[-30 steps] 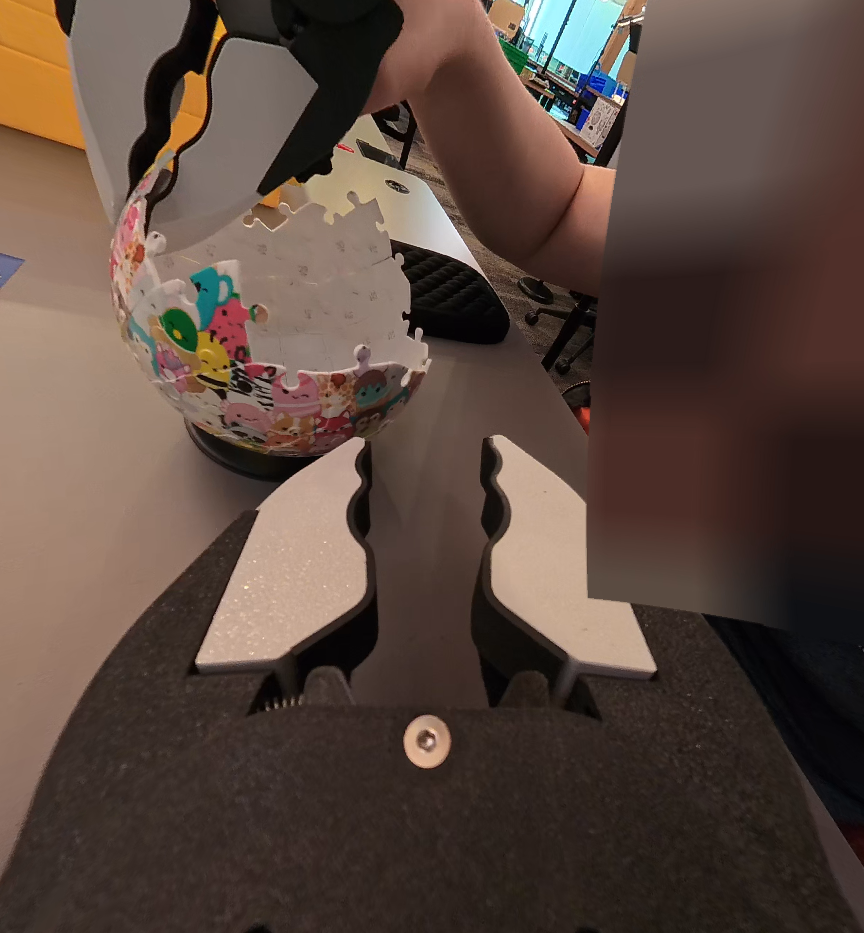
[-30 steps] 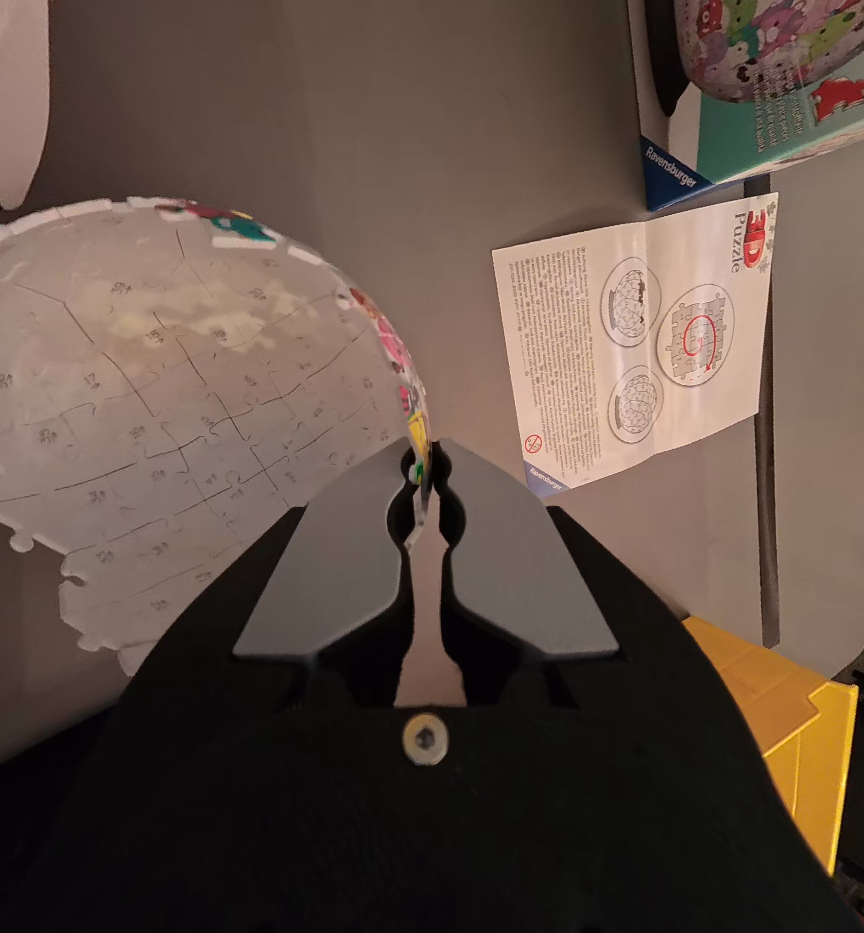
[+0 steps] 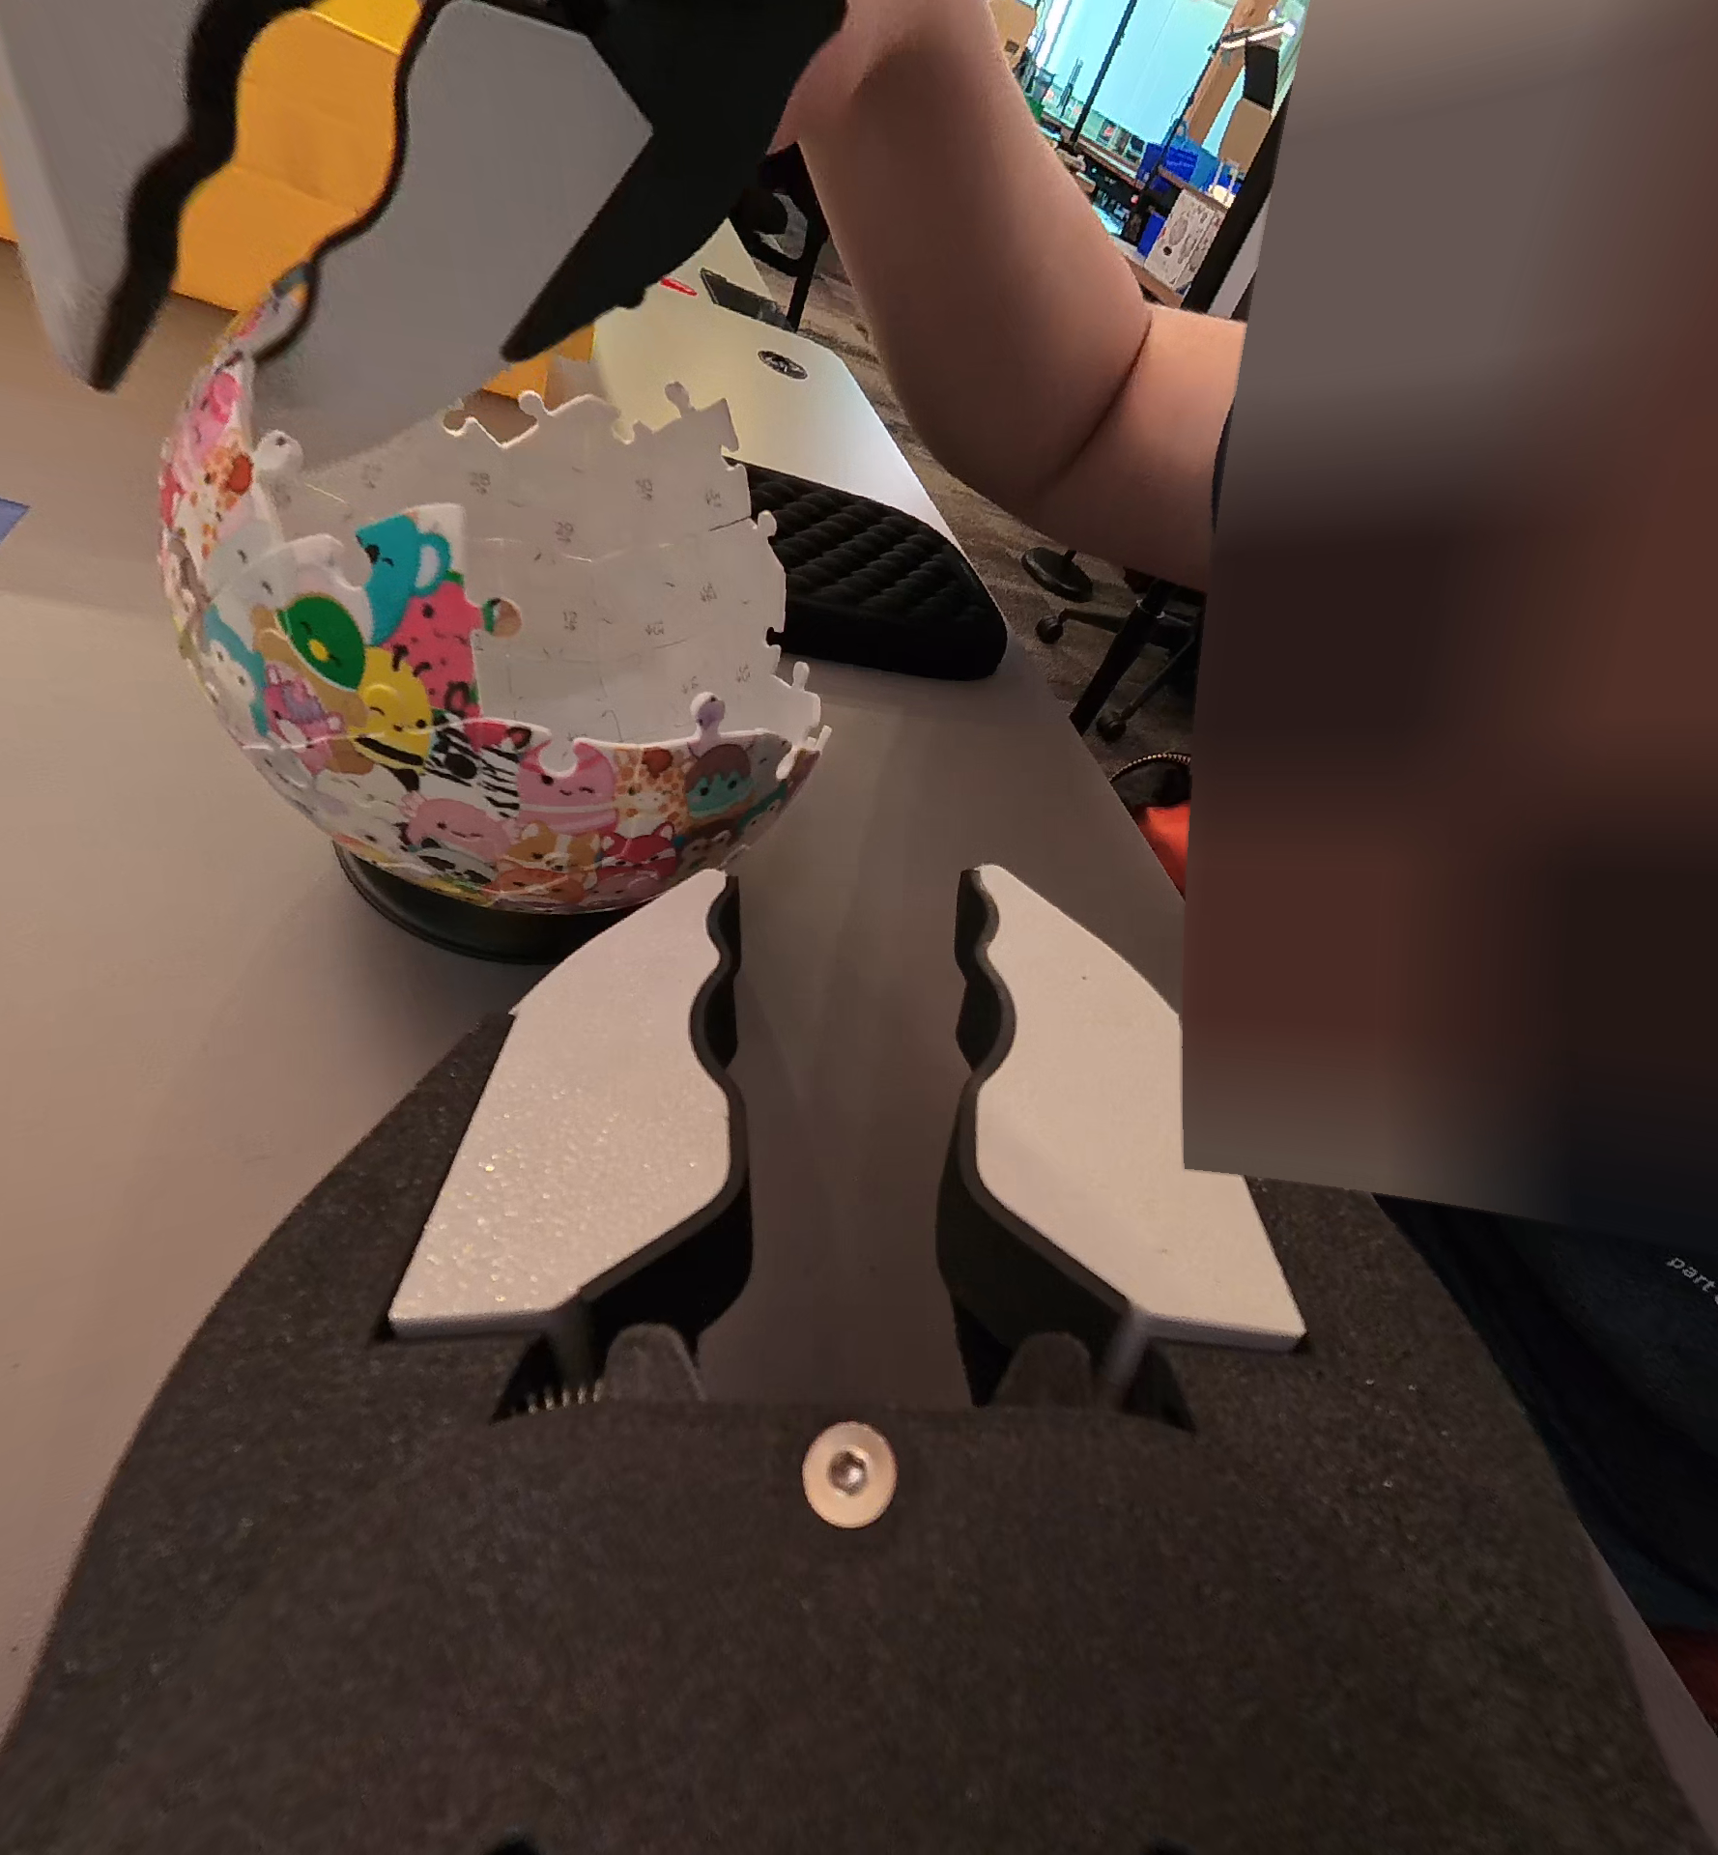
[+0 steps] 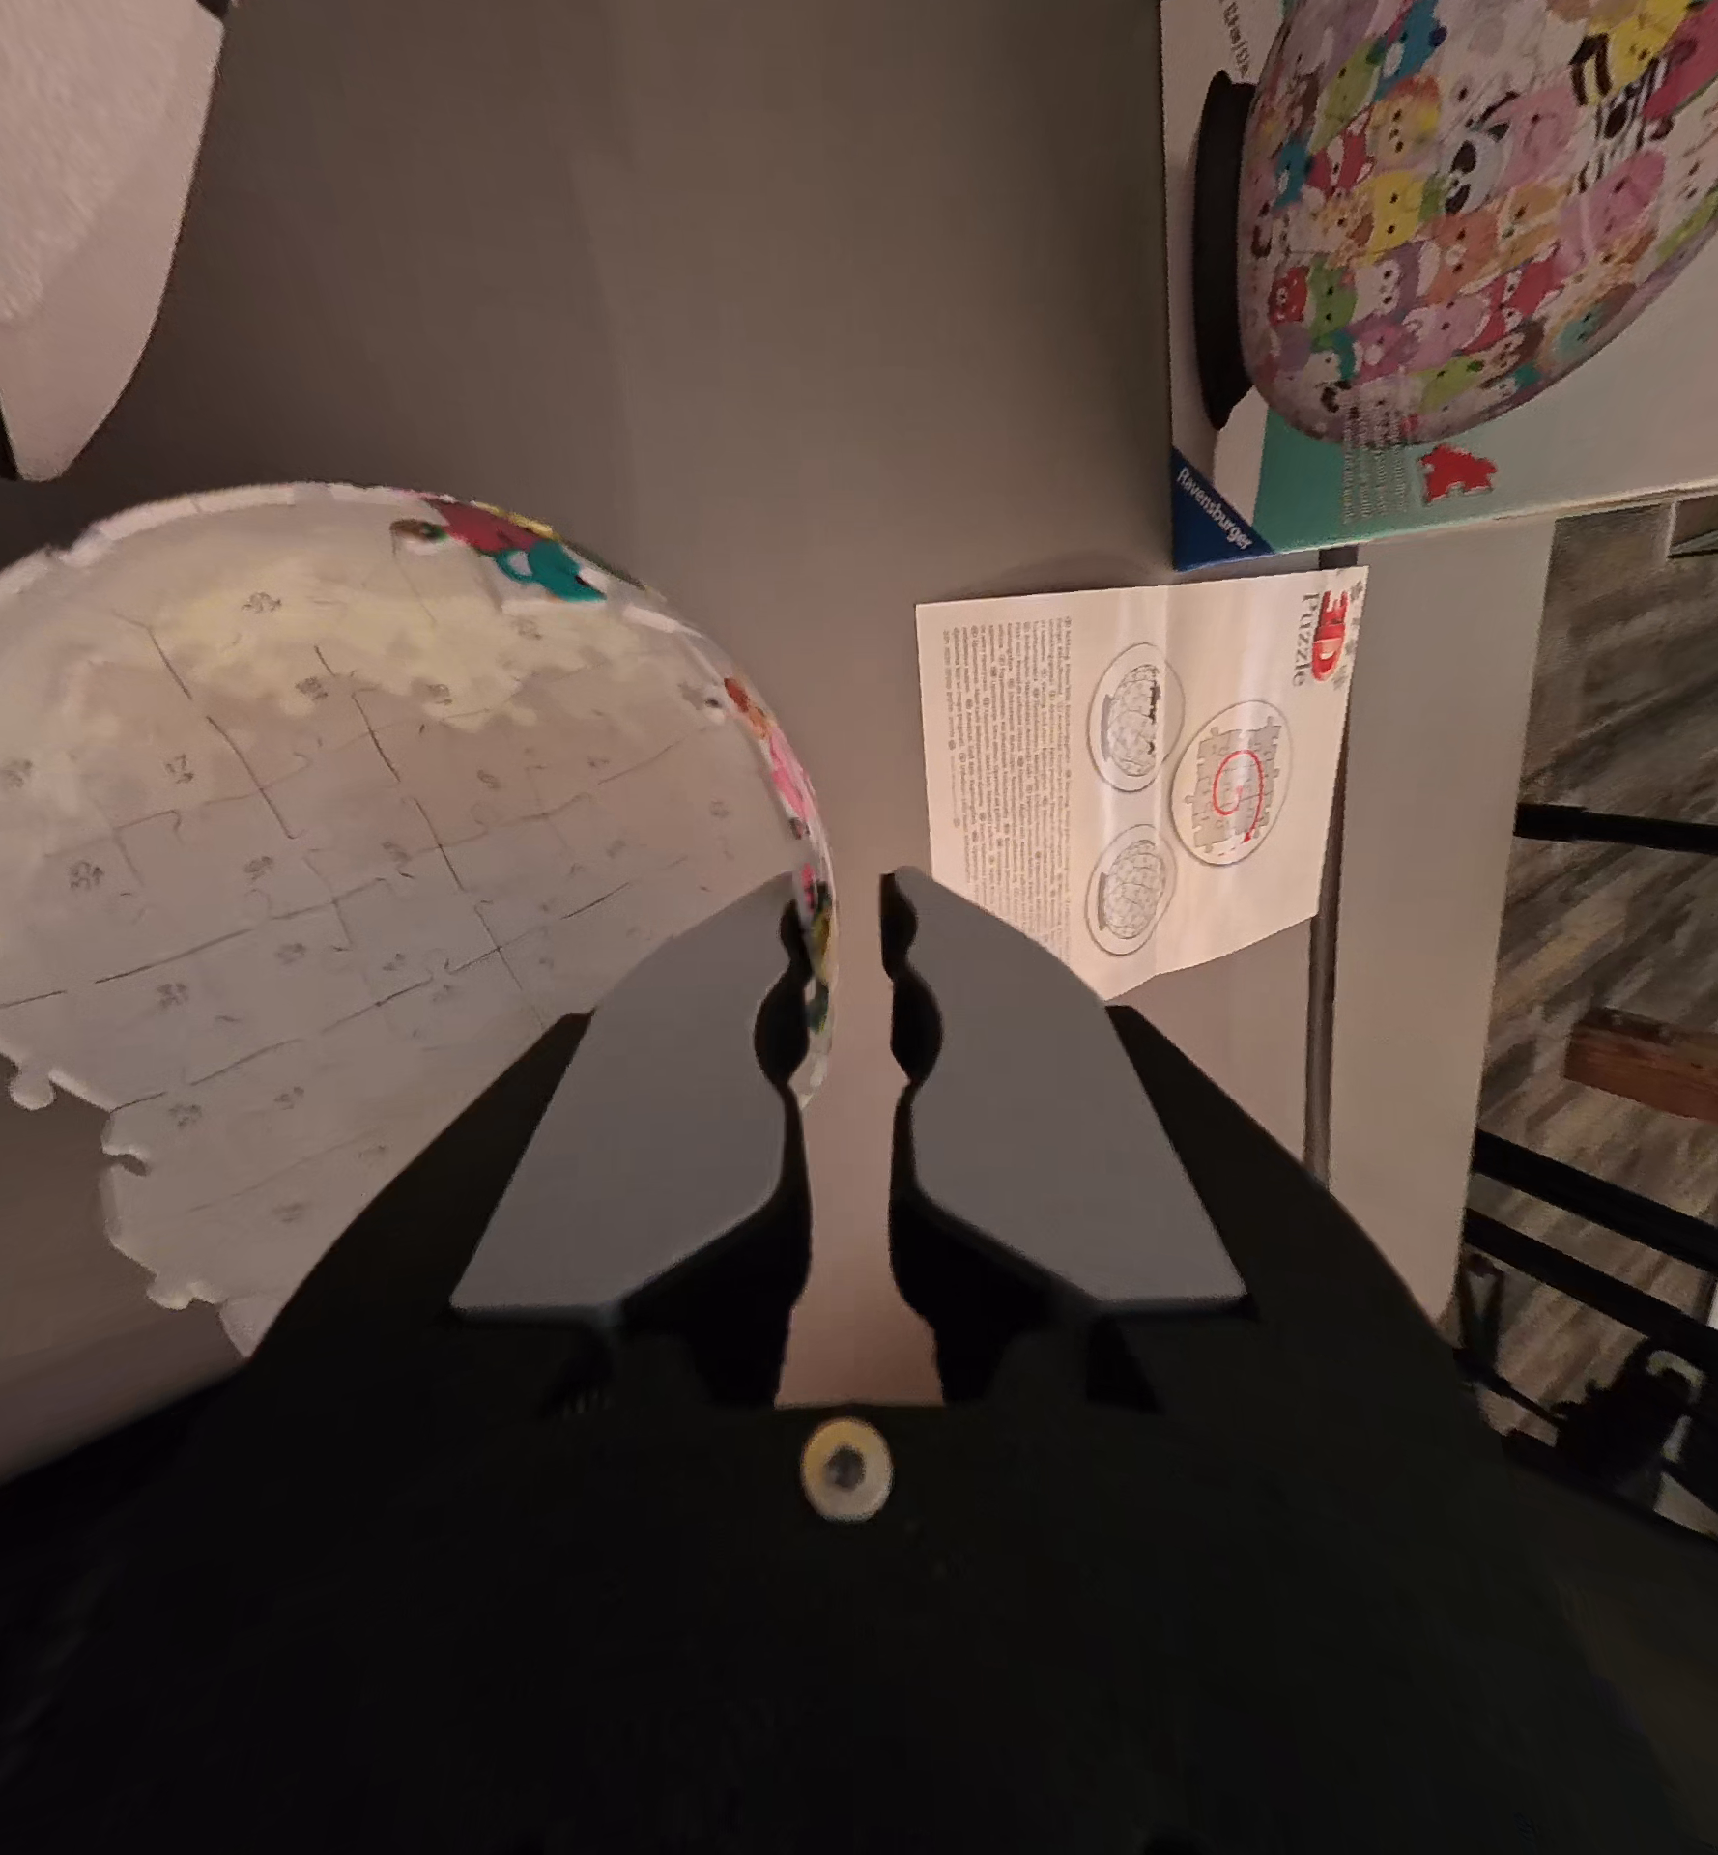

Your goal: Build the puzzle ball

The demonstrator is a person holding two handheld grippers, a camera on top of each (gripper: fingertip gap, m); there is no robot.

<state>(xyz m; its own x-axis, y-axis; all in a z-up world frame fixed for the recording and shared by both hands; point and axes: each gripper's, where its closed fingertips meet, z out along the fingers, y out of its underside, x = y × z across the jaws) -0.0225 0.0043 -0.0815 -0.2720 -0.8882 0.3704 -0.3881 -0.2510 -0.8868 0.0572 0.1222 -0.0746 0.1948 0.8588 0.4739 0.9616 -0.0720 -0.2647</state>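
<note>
Grey tabletop [image 3: 82,954] carries the half-built puzzle ball [image 3: 494,723], which sits on a black ring stand [image 3: 433,918] just ahead and to the left of the left gripper [image 3: 845,893], whose jaws stand spread wide with nothing between them. The right gripper [image 4: 840,893] hangs above the ball's rim, its jaws parted, with the coloured edge of the shell lying against the left-hand jaw and not pinched. Small printed numbers mark the white inner faces of the pieces, too blurred to make out from above. Beyond the right jaw lie a folded instruction sheet [image 4: 1136,783] with round diagrams and fine print, and past it the puzzle box [image 4: 1437,301], cut off at the frame edge. A person's forearm [image 3: 985,301] reaches in from behind a blurred patch.
</note>
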